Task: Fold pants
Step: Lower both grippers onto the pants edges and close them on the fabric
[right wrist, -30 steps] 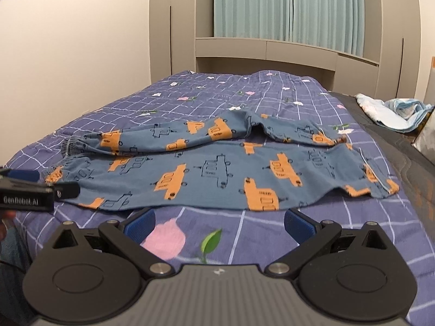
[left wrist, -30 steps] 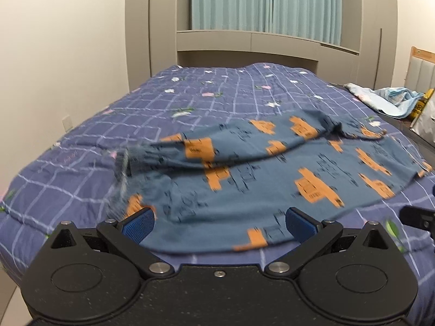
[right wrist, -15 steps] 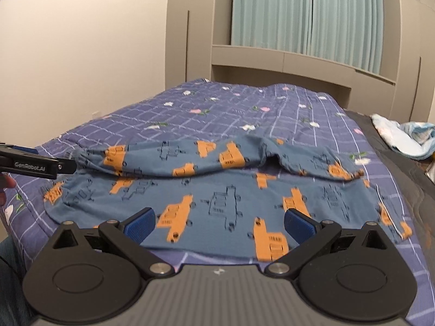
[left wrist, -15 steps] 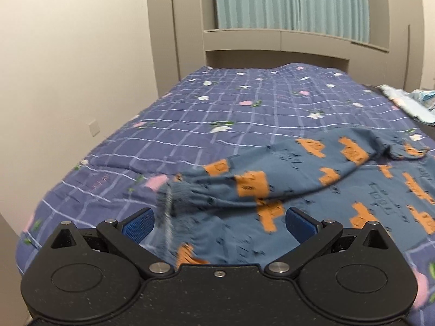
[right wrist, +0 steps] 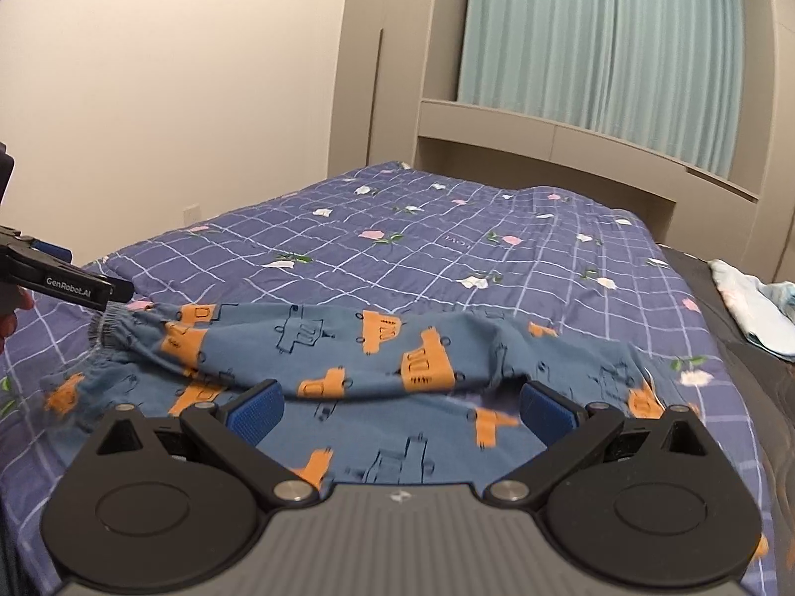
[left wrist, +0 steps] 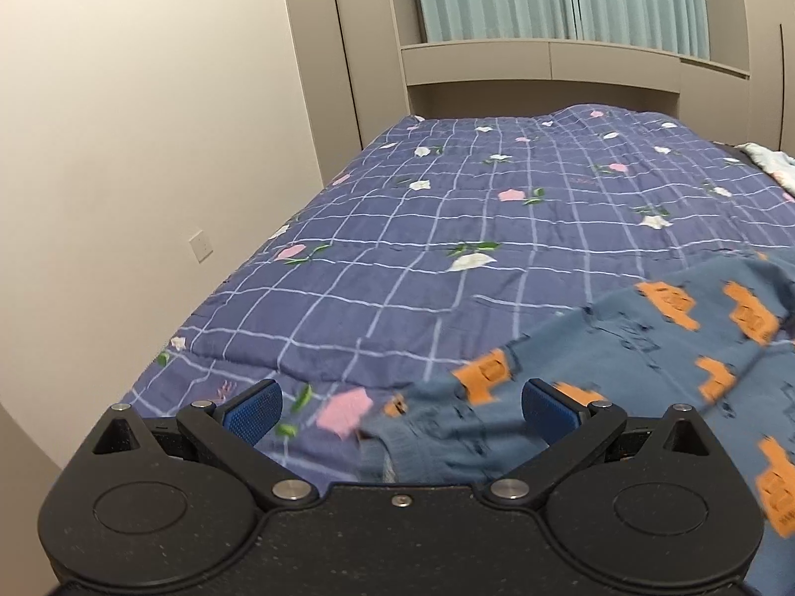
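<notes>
Blue pants with orange vehicle prints lie spread on the bed, legs pointing left, one leg lying over the other. In the left wrist view the pants fill the lower right. My left gripper is open, with the gathered cuff of the upper leg lying between its fingers. It also shows in the right wrist view, its tip at that cuff. My right gripper is open and empty, over the near leg of the pants.
The bed has a purple checked quilt with flower prints. A beige wall runs along its left side. Cabinets and a teal curtain stand behind. A light blue cloth lies at the bed's right edge.
My left gripper has moved left to the leg cuffs, and the upper cuff now lies between its open fingers. My right gripper has moved forward over the pants.
</notes>
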`<state>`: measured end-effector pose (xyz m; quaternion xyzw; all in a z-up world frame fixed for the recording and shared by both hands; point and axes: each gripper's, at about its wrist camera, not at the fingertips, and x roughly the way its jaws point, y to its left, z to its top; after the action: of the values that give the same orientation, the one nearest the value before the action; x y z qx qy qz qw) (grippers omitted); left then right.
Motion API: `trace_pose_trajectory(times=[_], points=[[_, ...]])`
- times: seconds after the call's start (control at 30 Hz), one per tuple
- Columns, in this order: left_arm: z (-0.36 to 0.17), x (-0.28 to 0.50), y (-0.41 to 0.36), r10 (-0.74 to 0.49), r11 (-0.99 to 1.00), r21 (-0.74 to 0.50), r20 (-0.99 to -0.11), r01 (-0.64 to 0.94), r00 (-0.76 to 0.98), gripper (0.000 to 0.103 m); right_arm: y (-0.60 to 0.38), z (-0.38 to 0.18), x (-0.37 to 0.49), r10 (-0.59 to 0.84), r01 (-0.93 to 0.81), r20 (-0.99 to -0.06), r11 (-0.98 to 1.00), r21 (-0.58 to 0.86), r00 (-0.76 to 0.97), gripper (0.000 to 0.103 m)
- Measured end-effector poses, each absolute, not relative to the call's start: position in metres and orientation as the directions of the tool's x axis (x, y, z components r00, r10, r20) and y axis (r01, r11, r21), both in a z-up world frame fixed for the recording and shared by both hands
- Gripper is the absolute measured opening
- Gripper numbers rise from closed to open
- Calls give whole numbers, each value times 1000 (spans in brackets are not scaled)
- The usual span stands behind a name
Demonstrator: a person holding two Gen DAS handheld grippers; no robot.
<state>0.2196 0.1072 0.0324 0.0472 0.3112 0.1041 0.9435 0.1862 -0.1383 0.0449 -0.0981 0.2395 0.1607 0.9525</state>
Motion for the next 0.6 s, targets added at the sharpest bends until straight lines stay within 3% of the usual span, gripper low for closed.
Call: trace_pose_trajectory(times=[0.3,0.6], points=[[18,285,161,191,982,118,-589,-150,785,103,-117,39,300,392,-560,-588,819,-128,708,103],[1,323,179,-45,998,-5,-636,55,770,103,-79,13,408,505,-769,-714,635,-73,485,103]])
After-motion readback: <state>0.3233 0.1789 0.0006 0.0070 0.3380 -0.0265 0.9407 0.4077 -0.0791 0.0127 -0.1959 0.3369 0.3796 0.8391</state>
